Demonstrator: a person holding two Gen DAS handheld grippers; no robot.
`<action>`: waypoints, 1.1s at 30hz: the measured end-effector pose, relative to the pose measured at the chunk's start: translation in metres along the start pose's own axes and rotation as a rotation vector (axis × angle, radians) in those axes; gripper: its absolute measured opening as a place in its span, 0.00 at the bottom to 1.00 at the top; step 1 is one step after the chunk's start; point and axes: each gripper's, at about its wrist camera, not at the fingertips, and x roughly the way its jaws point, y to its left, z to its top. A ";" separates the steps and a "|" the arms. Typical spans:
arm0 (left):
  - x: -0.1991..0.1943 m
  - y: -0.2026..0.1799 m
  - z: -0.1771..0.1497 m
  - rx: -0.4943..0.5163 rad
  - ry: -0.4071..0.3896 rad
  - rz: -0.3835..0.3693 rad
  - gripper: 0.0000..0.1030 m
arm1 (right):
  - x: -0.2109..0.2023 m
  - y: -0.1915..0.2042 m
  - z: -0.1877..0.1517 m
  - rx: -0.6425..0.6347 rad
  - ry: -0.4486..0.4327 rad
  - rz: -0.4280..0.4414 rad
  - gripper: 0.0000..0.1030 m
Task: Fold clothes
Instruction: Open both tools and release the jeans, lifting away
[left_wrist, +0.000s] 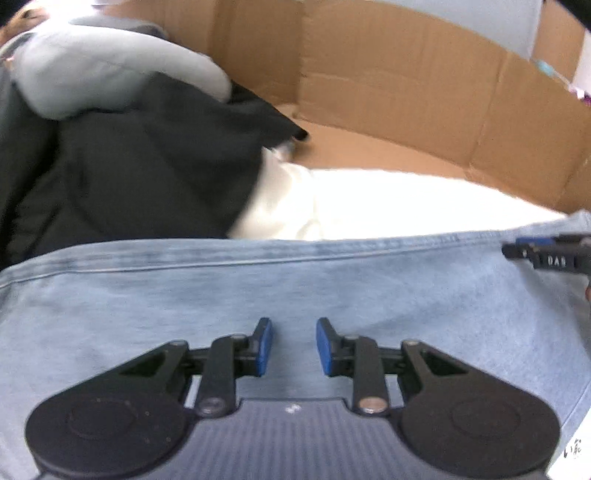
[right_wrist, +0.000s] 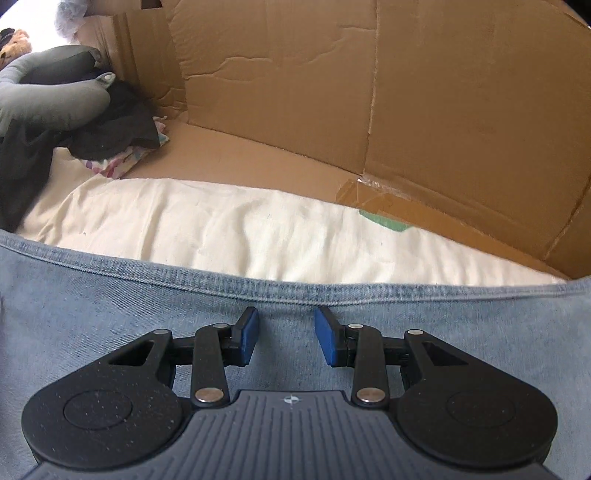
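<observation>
A pale blue denim garment (left_wrist: 258, 288) lies flat across the near part of a cream cloth (left_wrist: 369, 203), its stitched edge running left to right. My left gripper (left_wrist: 294, 345) hovers over the denim, open, with nothing between its blue pads. In the right wrist view the same denim (right_wrist: 110, 314) fills the foreground. My right gripper (right_wrist: 286, 338) stands open just short of the stitched edge (right_wrist: 288, 290), holding nothing. The right gripper's fingers (left_wrist: 546, 254) show at the far right of the left wrist view, above the denim's edge.
A brown cardboard wall (right_wrist: 332, 92) encloses the back and right of the work area. At the left is a pile of black clothes (left_wrist: 129, 177) with a grey garment (left_wrist: 110, 77) on top, and a patterned cloth (right_wrist: 122, 162) beneath. The cream cloth (right_wrist: 221, 229) carries a green patch (right_wrist: 384, 219).
</observation>
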 end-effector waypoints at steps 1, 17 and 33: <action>0.005 -0.004 0.000 0.011 -0.002 0.013 0.31 | 0.001 0.000 0.001 -0.003 -0.001 0.001 0.39; 0.038 -0.022 0.024 0.006 -0.039 0.144 0.37 | 0.012 0.005 0.013 -0.016 -0.005 -0.023 0.39; -0.048 0.023 0.039 -0.081 -0.034 0.054 0.36 | -0.064 -0.012 0.019 0.108 -0.038 0.080 0.40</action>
